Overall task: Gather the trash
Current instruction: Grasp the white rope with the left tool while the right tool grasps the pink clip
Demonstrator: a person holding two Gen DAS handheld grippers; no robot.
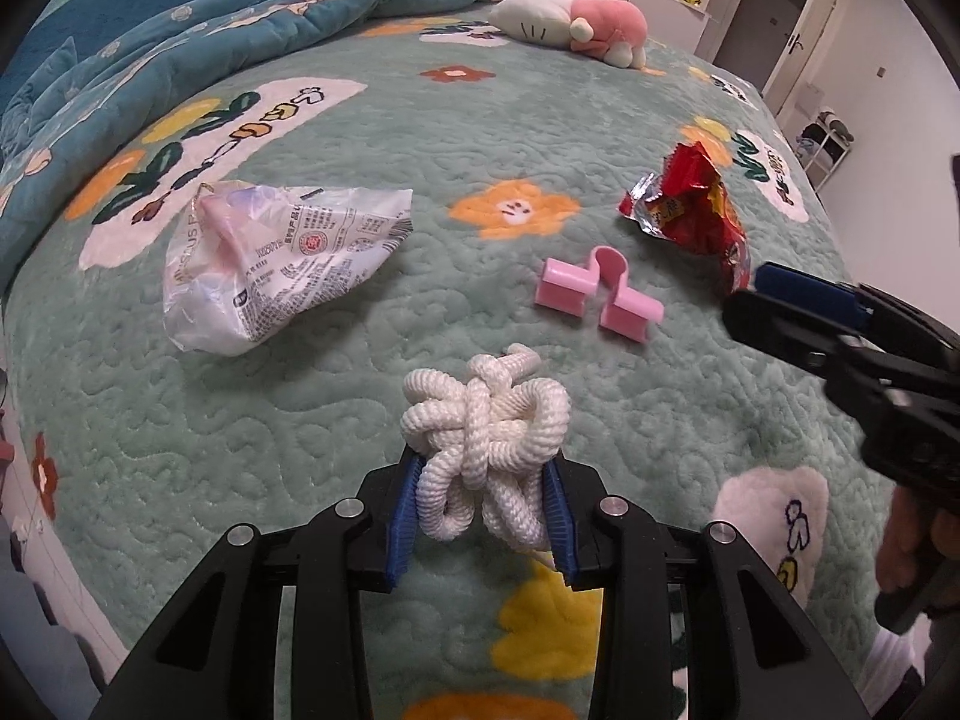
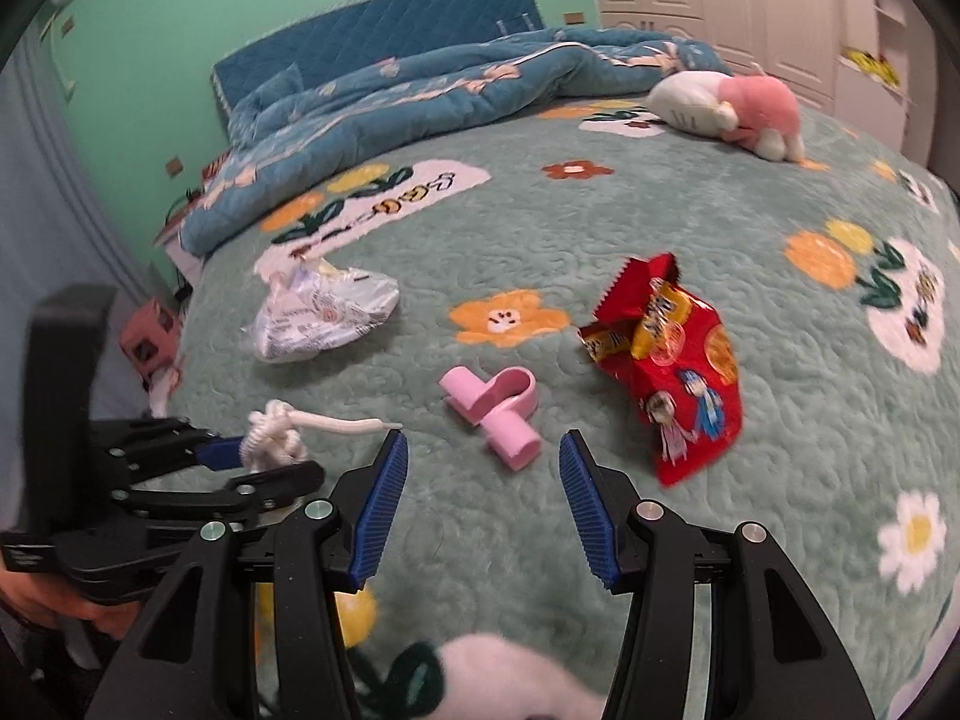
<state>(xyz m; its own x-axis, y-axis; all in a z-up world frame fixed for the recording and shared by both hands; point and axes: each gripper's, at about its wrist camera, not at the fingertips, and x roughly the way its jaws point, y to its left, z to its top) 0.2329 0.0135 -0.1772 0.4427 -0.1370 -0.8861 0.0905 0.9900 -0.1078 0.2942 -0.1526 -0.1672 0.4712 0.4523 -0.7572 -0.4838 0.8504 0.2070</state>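
Surface: bed (image 1: 372,420) with a green flowered cover; everything lies on it.
Far left edge: blue quilt (image 1: 180,18) bunched up along the headboard side, not trash.
Left side of bed: white wrapper (image 1: 282,258), crumpled, lying flat, untouched. Also seen in the right wrist view (image 2: 324,318).
Left gripper (image 1: 483,516): pinching a white rope knot (image 1: 486,432) between its blue pads, both pads pressing on the rope. From the right wrist view (image 2: 264,450) the knot seems held just above the cover; a loose rope end trails out toward the middle.
Middle of bed: pink clip (image 1: 600,294), a plastic piece, lying between the two wrappers, near the rope knot but apart from it. Trash or not: cannot tell.
Right gripper (image 2: 483,504): pads spread, nothing between them. Hovers near the foot edge, pointing down toward the pink clip (image 2: 498,414) and the red packet. Its tip shows at the right of the left wrist view (image 1: 780,294), just beside the packet's lower end.
Right side of bed: red snack packet (image 2: 672,360), torn open, crumpled, untouched; also (image 1: 696,210).
Far right corner: plush toy (image 2: 738,108), pink and white, well apart, not trash.
Bin or bag: none in view.
Progress: early. One item in hand, nothing seen dropped anywhere. Left: both wrappers, maybe the clip.
Likely next: right gripper takes the red packet; a guess only.
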